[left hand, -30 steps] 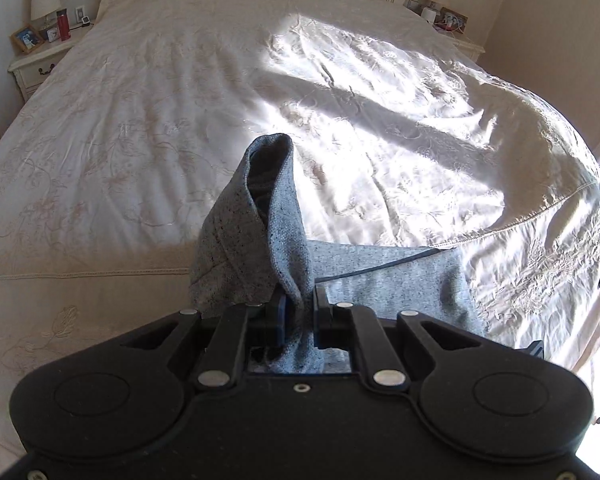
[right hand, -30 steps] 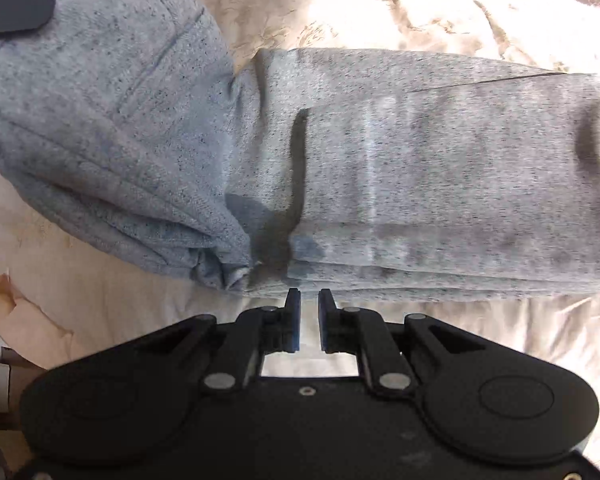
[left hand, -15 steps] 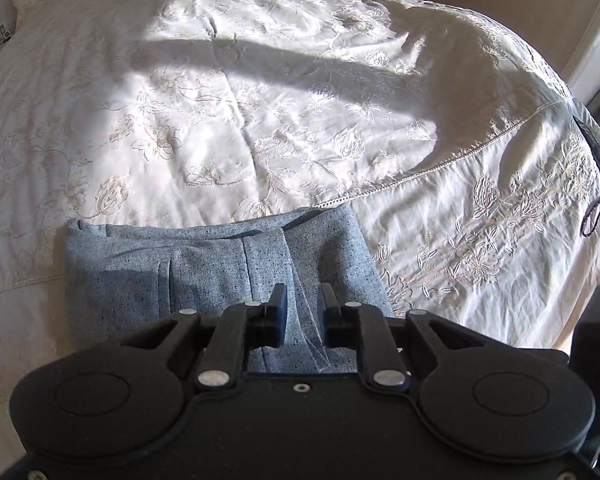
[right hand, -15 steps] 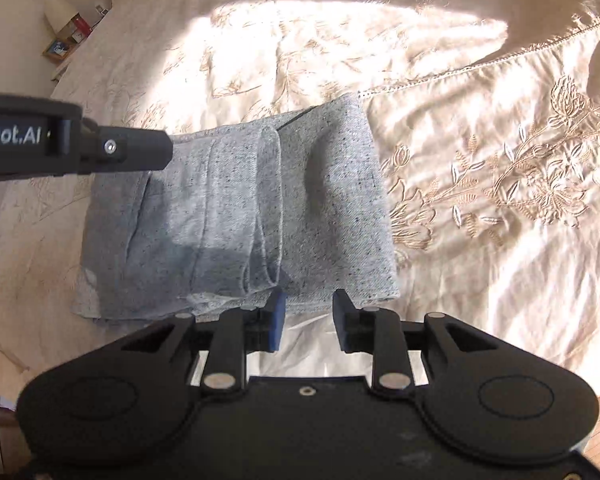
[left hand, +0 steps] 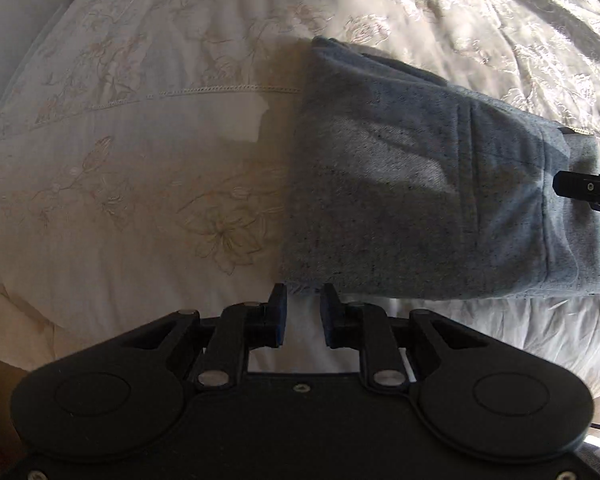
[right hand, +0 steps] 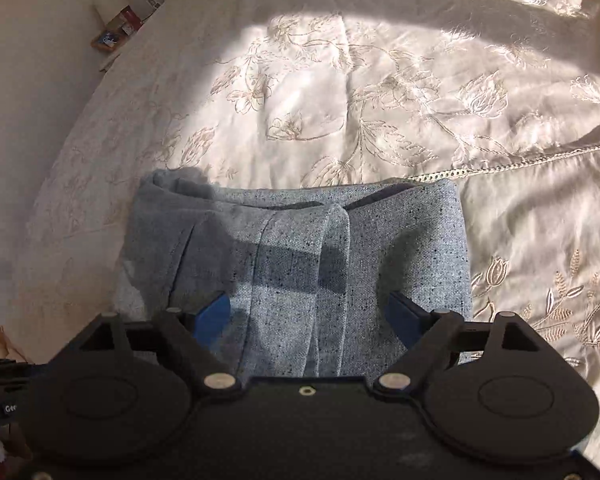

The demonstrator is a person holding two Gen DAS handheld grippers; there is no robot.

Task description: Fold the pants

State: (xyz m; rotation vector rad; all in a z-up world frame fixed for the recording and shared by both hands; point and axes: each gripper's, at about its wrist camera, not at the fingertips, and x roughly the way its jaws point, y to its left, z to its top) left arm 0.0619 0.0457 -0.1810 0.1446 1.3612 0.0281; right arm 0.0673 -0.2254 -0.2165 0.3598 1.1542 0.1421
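And the grey-blue pants (left hand: 440, 184) lie folded into a thick rectangular bundle on the embroidered cream bedspread (left hand: 140, 152), speckled weave, seams and a pocket edge showing on top, half in shadow. The left gripper (left hand: 303, 314) sits just off the bundle's near left corner, jaws narrowly apart, nothing between them. The right gripper (right hand: 308, 316) hovers directly over the folded pants (right hand: 300, 248), jaws just swung wide apart, blue pads (right hand: 212, 316) clear of the cloth
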